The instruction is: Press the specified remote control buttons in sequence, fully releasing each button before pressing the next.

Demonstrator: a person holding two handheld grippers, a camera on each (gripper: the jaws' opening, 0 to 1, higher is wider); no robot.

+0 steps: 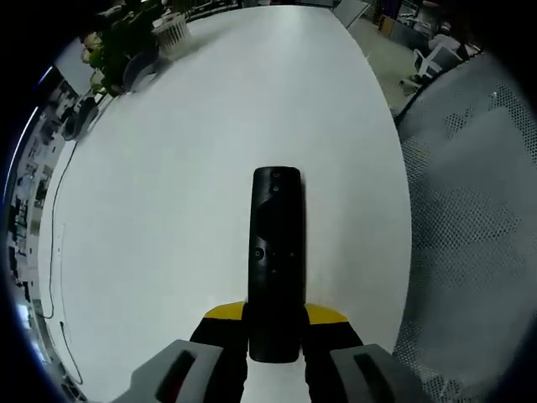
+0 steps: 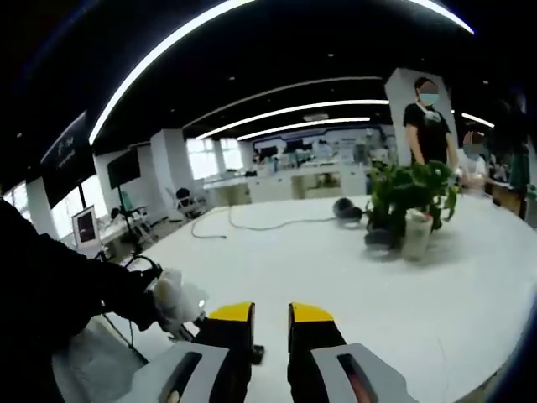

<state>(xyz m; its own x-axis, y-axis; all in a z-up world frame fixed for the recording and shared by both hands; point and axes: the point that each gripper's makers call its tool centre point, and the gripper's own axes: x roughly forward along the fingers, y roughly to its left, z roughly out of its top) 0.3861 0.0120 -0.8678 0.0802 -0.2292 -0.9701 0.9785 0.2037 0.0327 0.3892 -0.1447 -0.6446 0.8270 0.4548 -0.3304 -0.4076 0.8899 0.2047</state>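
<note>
A long black remote control (image 1: 276, 252) sticks out forward over the white table (image 1: 168, 193), its near end clamped between the yellow-tipped jaws of my left gripper (image 1: 275, 323), which is shut on it. Small buttons show on its upper face. In the right gripper view my right gripper (image 2: 271, 332) hovers above the same white table (image 2: 352, 277), its yellow-tipped jaws a narrow gap apart with nothing between them. A person's gloved hand (image 2: 174, 300) and dark sleeve (image 2: 59, 294) sit just to its left.
A potted plant (image 2: 415, 197) stands on the table's far side, seen also as the plant (image 1: 126, 42) beside a white pot (image 1: 172, 34). A cable (image 2: 252, 222) trails across the table. A grey mesh chair (image 1: 478, 218) lies past the table's right edge. Two people (image 2: 428, 113) stand beyond the plant.
</note>
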